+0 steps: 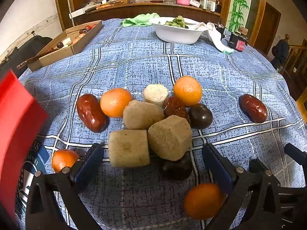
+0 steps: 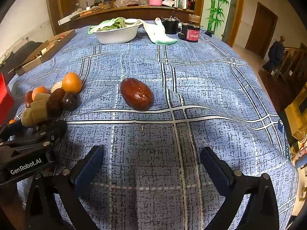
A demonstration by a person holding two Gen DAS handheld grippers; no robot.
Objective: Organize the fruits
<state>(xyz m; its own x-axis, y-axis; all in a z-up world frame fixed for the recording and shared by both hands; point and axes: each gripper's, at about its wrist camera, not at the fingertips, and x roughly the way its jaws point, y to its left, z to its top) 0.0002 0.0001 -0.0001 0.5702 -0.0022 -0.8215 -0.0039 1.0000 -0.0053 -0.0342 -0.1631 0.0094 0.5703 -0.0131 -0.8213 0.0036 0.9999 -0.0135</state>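
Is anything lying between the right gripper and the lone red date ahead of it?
Nothing visible. The right gripper is open over bare tablecloth, and the red date lies alone ahead; the fruit pile sits off to the left.

Fruit pile (image 1: 153, 118) on tablecloth (image 1: 134, 61); bowl (image 1: 176, 31) behind.

Fruit-strewn blue plaid tablecloth (image 2: 211, 80)
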